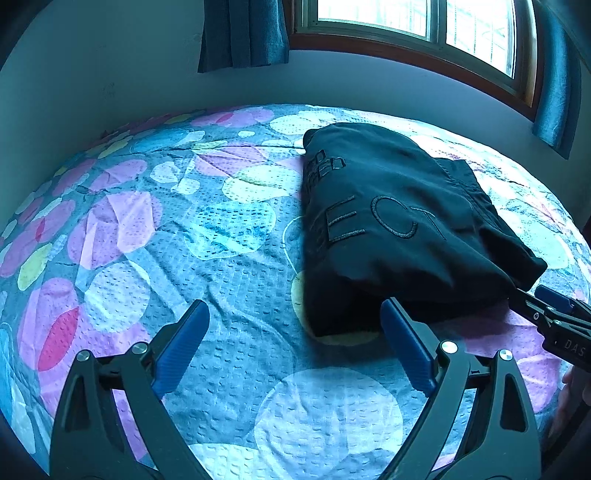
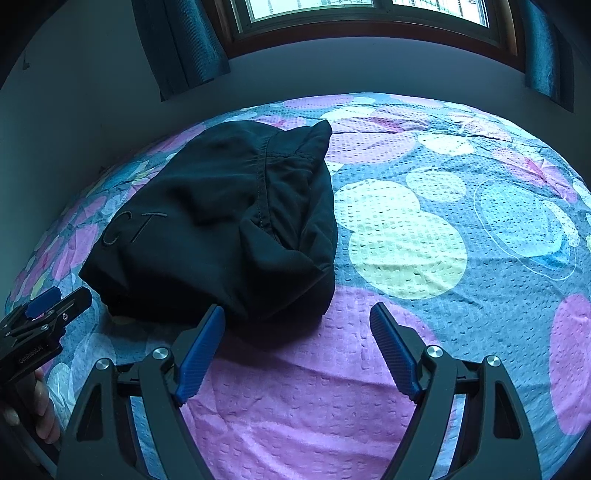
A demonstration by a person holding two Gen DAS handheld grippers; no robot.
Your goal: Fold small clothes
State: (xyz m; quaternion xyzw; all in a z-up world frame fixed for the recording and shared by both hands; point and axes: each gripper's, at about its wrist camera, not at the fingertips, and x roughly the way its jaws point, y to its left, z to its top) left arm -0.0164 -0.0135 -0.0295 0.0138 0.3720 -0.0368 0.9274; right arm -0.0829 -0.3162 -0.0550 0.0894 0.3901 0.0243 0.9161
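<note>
A black garment (image 1: pixel 388 221) with grey lettering lies folded into a compact bundle on the bed; it also shows in the right wrist view (image 2: pixel 229 229). My left gripper (image 1: pixel 295 314) is open and empty, its right finger at the bundle's near edge. My right gripper (image 2: pixel 297 317) is open and empty, its left finger touching or just short of the bundle's near edge. The right gripper also shows at the right of the left wrist view (image 1: pixel 554 314), and the left gripper at the left of the right wrist view (image 2: pixel 48 310).
The bed is covered by a quilted sheet (image 1: pixel 184 240) with pastel circles, also in the right wrist view (image 2: pixel 443 240). A grey wall, a window (image 1: pixel 406 22) and dark curtains (image 1: pixel 243 33) lie behind the bed.
</note>
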